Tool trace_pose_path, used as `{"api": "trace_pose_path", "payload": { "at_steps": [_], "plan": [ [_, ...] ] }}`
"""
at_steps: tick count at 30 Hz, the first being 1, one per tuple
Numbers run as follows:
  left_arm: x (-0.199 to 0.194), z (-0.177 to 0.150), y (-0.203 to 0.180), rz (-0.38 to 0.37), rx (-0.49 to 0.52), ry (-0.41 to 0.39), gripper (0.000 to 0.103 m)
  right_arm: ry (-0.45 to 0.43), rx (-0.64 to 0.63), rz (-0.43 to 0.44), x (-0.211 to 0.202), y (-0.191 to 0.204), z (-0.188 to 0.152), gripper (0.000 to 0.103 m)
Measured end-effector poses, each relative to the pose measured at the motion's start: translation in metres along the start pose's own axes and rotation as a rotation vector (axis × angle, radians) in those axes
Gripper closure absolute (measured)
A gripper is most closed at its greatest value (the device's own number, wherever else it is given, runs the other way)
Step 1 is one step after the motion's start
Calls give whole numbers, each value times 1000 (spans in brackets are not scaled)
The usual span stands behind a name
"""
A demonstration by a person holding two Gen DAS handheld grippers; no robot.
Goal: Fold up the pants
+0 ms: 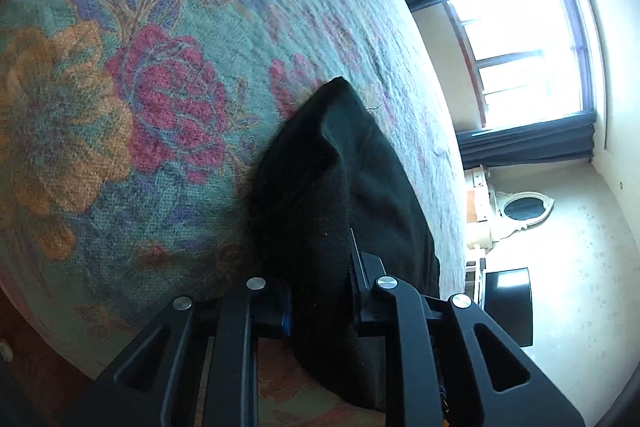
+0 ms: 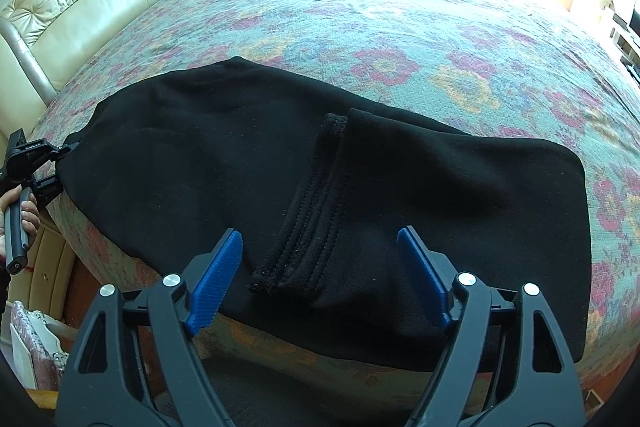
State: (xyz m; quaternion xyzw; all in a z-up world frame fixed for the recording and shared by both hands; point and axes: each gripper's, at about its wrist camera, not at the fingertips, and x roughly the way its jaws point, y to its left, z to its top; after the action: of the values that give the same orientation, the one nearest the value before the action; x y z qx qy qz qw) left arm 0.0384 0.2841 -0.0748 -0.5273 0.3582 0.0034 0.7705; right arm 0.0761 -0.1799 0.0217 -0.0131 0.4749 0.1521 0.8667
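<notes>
The black pants (image 2: 280,163) lie long across the flowery bed (image 2: 400,27), near its front edge. The left claw (image 1: 320,291) pinches their left end. The right claw (image 2: 320,267) hangs spread wide over the cuffs (image 2: 304,227), just below it.

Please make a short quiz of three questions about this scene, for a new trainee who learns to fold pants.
1. True or false: the left gripper is shut on the black pants.
2. What stands between the blue fingers of the right gripper? A) a pillow B) the stitched hem of the pants C) nothing but bedspread
3. What do the pants lie on?

Key
1. True; it grips the cloth at one end.
2. B; the jaws are open and press nothing.
3. The floral bedspread of the bed.
</notes>
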Motion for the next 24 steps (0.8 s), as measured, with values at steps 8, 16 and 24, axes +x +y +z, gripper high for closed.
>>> {"api": "trace_pose_path", "payload": {
  "at_steps": [8, 16, 24],
  "plan": [
    [-26, -6, -72, -68, 131, -58, 84, -33, 78, -27, -17, -44, -3, 23],
    [-18, -46, -195, -99, 427, -4, 83, -75, 178, -13, -40, -88, 7, 23],
    [28, -141, -294, -210, 649, 144, 83, -113, 328, 77, -61, -134, 28, 23]
  ]
}}
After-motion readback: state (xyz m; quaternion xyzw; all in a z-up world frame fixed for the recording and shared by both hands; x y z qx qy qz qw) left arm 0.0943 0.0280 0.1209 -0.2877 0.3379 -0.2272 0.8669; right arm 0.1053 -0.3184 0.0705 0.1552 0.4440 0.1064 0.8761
